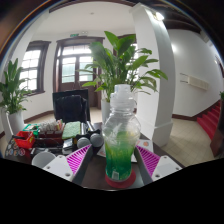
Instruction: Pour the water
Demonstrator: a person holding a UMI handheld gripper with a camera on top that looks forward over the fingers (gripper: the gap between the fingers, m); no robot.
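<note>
A clear plastic bottle with a white cap and green liquid in its lower part stands upright on a red coaster on a dark tabletop. My gripper is open, and the bottle stands between its fingers. The left finger's magenta pad is well clear of the bottle. The right pad is close beside it, with no clear press on it.
Two small grey round objects lie just left of the bottle. Beyond it are a large potted plant, a black chair and a white pillar. Clutter sits at the left, red stairs at the right.
</note>
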